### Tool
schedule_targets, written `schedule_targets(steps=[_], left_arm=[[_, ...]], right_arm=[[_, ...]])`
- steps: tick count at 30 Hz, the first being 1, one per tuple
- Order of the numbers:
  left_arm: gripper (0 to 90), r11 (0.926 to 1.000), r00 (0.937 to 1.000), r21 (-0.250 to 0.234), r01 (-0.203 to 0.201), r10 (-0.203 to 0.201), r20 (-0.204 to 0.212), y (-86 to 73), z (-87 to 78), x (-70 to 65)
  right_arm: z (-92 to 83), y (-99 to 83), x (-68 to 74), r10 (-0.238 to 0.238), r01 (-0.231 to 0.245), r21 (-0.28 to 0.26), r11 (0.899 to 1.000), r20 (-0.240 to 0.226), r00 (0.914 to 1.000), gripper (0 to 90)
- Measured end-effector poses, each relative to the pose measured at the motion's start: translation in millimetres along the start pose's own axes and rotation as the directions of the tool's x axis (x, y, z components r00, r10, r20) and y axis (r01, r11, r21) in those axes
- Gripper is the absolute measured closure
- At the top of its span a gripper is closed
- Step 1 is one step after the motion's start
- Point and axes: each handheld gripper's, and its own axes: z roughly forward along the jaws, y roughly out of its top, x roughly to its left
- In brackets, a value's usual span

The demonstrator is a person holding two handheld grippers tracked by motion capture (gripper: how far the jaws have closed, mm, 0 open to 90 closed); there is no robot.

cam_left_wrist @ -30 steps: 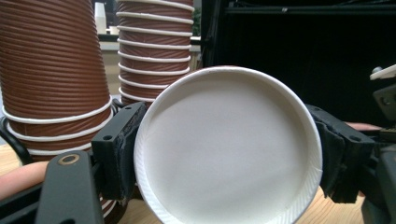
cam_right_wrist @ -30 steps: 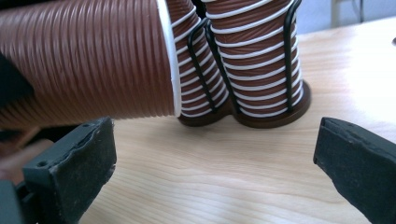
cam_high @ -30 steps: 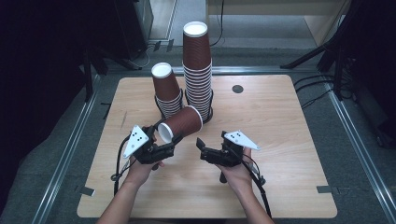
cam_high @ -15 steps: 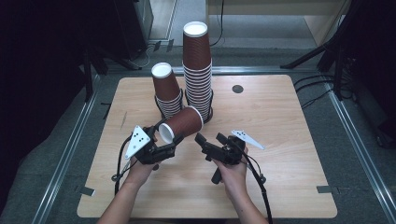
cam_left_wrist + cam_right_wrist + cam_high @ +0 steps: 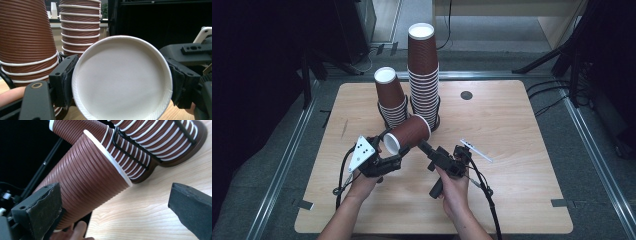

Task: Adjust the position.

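A brown ribbed paper cup (image 5: 409,134) lies on its side above the table, its white base (image 5: 122,77) facing my left gripper's camera. My left gripper (image 5: 388,150) (image 5: 122,80) is shut on the cup near that base, a pad on each side. My right gripper (image 5: 432,150) (image 5: 112,187) is open, jaws wide apart, at the cup's right side. In the right gripper view the cup (image 5: 85,177) runs along the left jaw, and the other jaw stands far off over bare wood. Behind are a short stack of cups (image 5: 391,97) and a tall stack (image 5: 422,70).
Both stacks stand in black wire holders (image 5: 434,112) at the middle back of the wooden table (image 5: 512,130). A small black disc (image 5: 466,95) lies at the back right. Cables trail from both grippers toward the front edge. Dark equipment surrounds the table.
My right gripper has rolled, its grey plate now edge-on at the right, and one jaw has come up against the cup. The left gripper and cup have kept still.
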Motion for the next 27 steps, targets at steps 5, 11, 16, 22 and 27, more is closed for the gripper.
schedule_targets(steps=[5,11,16,22,27], left_arm=[[22.4,1.0000,1.0000,0.000,-0.003,0.003,0.000,-1.3,0.3,-0.6],[22.4,1.0000,1.0000,-0.003,-0.007,0.007,0.002,-1.7,1.2,-2.2],[22.5,0.9999,0.9999,0.000,-0.014,0.014,0.001,-2.7,1.9,-3.6],[22.5,0.9999,0.9999,-0.005,-0.012,0.012,0.002,-3.9,2.3,-4.9],[22.4,0.9999,0.9999,-0.008,-0.015,0.015,0.008,-4.2,2.6,-6.5]], right_arm=[[0.9,0.9,1.1,0.089,-0.088,0.007,0.996,-0.025,0.9958,0.0],[4.7,2.4,2.3,0.200,-0.199,0.025,0.980,-0.054,0.9783,0.0],[9.1,2.7,3.0,0.286,-0.284,0.047,0.958,-0.074,0.9552,0.0],[13.4,3.9,4.7,0.377,-0.373,0.055,0.926,-0.084,0.9224,0.0],[18.9,4.3,3.4,0.425,-0.421,0.068,0.905,-0.083,0.9011,0.0]])
